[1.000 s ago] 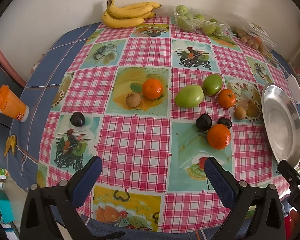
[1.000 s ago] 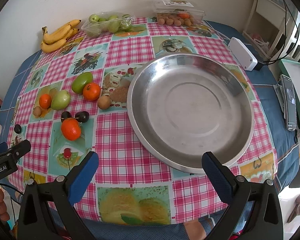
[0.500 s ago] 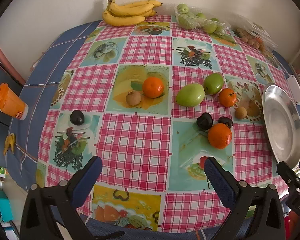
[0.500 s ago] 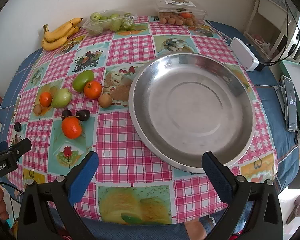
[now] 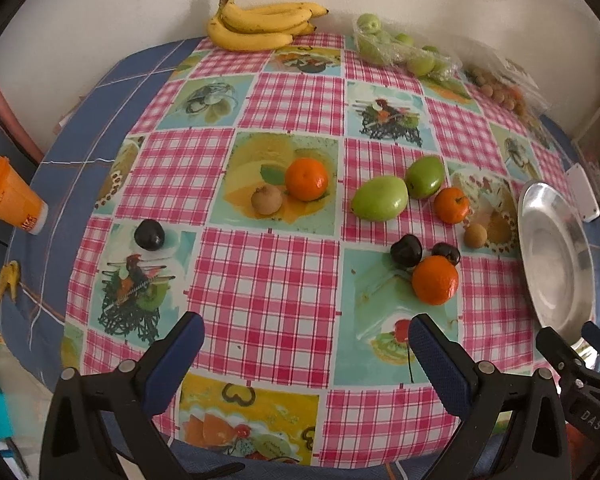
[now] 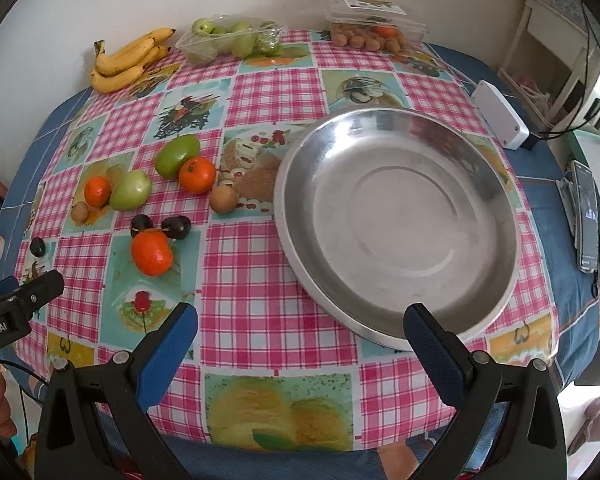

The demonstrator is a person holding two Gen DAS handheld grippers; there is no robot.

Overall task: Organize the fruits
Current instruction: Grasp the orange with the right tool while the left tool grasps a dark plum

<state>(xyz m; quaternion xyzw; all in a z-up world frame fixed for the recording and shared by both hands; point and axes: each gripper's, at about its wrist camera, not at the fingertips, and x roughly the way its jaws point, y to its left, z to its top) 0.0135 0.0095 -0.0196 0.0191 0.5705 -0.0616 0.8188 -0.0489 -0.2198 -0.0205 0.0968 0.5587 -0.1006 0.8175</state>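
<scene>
Loose fruit lies on the checked tablecloth: three oranges, the nearest, two green fruits, dark plums and small brown fruits. One plum lies apart at the left. An empty steel plate sits at the right. My left gripper is open and empty near the front edge. My right gripper is open and empty in front of the plate.
Bananas, a clear tub of green fruit and a tub of brown fruit stand at the back. An orange cup is off the left edge. A white box and a phone lie right.
Both grippers have edged slightly forward and up over the table; the fruit and plate have not moved. Both stay open.
</scene>
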